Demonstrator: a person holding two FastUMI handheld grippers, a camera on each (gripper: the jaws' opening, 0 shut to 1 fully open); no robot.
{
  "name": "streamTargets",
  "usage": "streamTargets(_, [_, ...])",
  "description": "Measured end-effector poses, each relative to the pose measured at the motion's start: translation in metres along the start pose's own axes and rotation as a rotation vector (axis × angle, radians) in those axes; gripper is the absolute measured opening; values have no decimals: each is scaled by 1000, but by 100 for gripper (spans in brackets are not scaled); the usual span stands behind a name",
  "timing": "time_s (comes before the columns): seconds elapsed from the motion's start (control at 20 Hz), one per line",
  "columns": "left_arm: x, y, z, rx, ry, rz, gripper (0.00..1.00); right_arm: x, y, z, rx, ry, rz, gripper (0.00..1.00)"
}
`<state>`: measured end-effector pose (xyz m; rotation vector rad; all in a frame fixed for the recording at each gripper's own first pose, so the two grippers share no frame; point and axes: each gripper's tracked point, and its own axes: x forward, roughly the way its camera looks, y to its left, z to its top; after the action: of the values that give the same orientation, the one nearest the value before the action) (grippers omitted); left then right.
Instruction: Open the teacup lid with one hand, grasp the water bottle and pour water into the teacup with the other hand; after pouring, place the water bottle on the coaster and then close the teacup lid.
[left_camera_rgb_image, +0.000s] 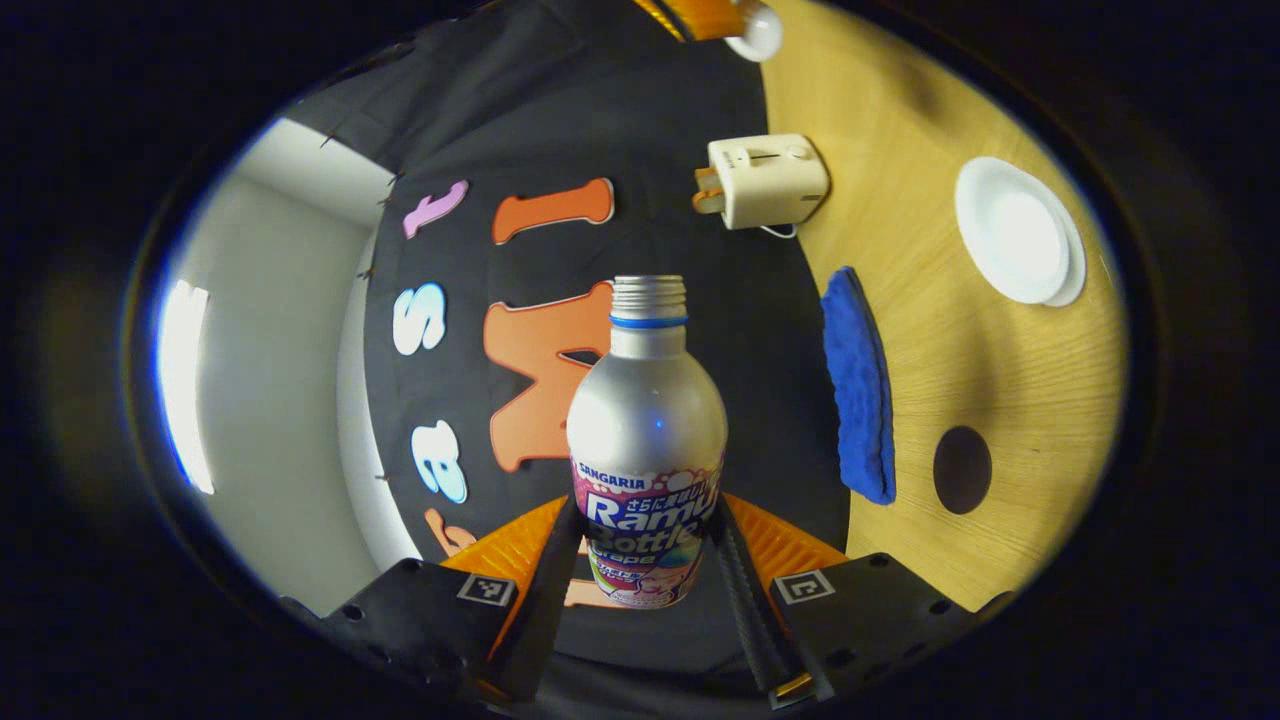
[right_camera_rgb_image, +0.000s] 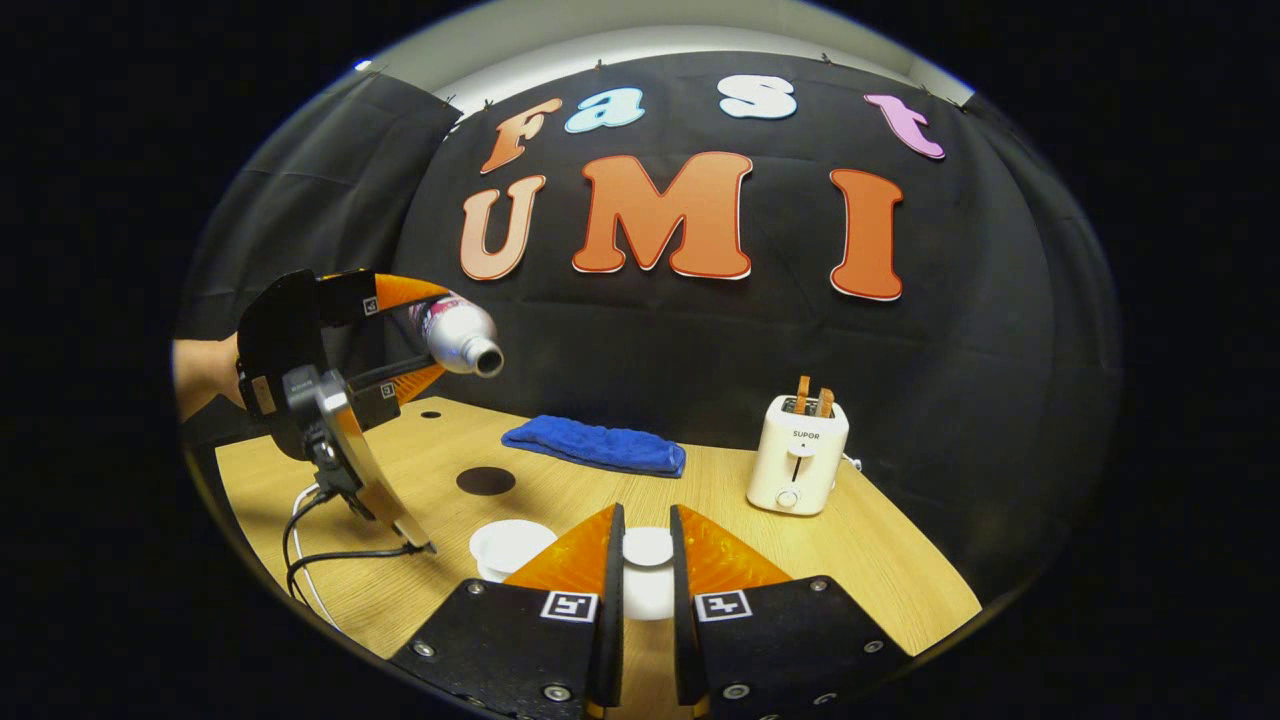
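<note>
Aluminium makes up the water bottle (left_camera_rgb_image: 646, 440): a smooth silvery cylinder with a rounded shoulder, a threaded open neck with a blue ring under it, and a printed label round its lower half. The left tongs (left_camera_rgb_image: 645, 560) pinch it across the label, one finger on each side. In the right gripper view the same bottle (right_camera_rgb_image: 455, 335) is held tipped over to nearly level in the left tongs (right_camera_rgb_image: 400, 335), high above the left part of the wooden table (right_camera_rgb_image: 880, 545), its open mouth facing right.

Right tongs (right_camera_rgb_image: 640, 585) are drawn close on a small white lid (right_camera_rgb_image: 648, 546), which sits between the two fingers; whether both press on it I cannot tell. Just left of them lies the round white teacup (right_camera_rgb_image: 508, 547), glazed and shallow; in the left gripper view it reads as a white dish (left_camera_rgb_image: 1018, 232).

A dark round coaster (right_camera_rgb_image: 486, 481) lies flat on the table behind the cup, near a folded blue terry cloth (right_camera_rgb_image: 597, 445). A cream toaster (right_camera_rgb_image: 798, 455) holding two slices stands to the right.
</note>
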<state>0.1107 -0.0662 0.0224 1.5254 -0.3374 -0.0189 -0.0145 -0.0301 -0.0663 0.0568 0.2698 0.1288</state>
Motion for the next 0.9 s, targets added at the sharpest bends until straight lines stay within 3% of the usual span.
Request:
streamTargets(0.15, [7, 4, -12, -134, 37, 10, 78, 1, 2, 7, -4, -13, 1, 22])
streamTargets(0.2, [7, 4, -19, -183, 60, 19, 74, 1, 2, 11, 3, -20, 0, 21])
streamTargets(0.25, [8, 1, -23, -244, 72, 15, 79, 2, 4, 14, 15, -28, 4, 21])
streamTargets(0.35, [8, -1, -35, -368, 115, 35, 74, 4, 8, 20, 26, -42, 17, 21])
streamTargets(0.4, [10, 0, -42, -439, 137, 49, 78, 4, 7, 21, 25, -44, 16, 21])
streamTargets(0.5, [12, -3, -55, -591, 176, 67, 78, 6, 7, 23, 18, -45, 12, 21])
streamTargets(0.55, [13, -4, -59, -662, 199, 75, 74, 6, 8, 24, 17, -47, 11, 21])
streamTargets(0.6, [14, -5, -62, -734, 213, 78, 78, 6, 9, 25, 18, -48, 11, 22])
streamTargets(0.65, [14, -8, -65, -804, 228, 87, 74, 7, 11, 25, 19, -50, 13, 22])
streamTargets(0.9, [18, -38, -73, -1160, 303, 46, 81, 12, 14, 22, 21, -43, 14, 22])
